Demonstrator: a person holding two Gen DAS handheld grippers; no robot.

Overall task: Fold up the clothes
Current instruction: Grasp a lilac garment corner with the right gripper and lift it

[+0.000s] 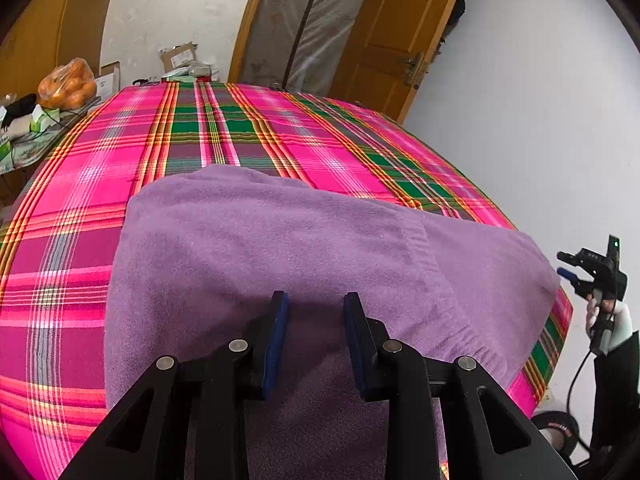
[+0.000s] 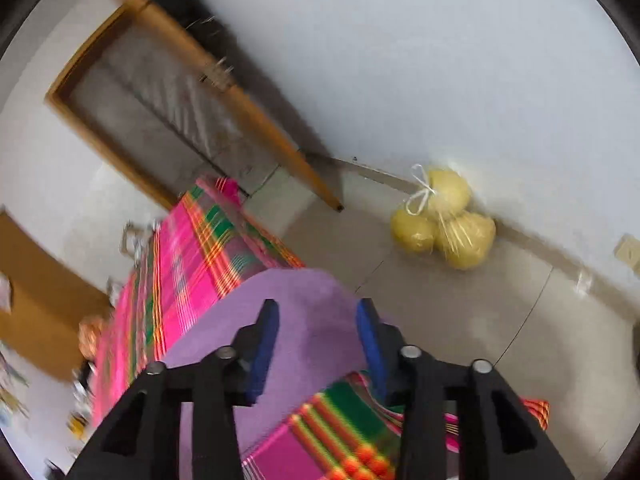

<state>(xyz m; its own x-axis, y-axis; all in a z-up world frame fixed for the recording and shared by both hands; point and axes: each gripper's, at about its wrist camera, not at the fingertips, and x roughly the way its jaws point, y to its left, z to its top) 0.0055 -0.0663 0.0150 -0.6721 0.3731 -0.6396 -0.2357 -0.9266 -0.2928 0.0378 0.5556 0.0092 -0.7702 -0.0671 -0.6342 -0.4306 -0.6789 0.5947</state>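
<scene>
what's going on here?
A person with a handheld gripper in each hand is folding a purple garment on a bed with a pink plaid cover. The left gripper sits over the garment with nothing visibly pinched between its pads. The right gripper is open and empty at the bed's edge, off to the side of the garment.

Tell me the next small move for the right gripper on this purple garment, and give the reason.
Probably bring the right gripper down onto the purple garment's near corner and close on it. Its jaws stand open with nothing pinched, hovering off the edge of the plaid bed cover, while the left gripper sits over the cloth, so the right hand looks free to start the next fold.
</scene>
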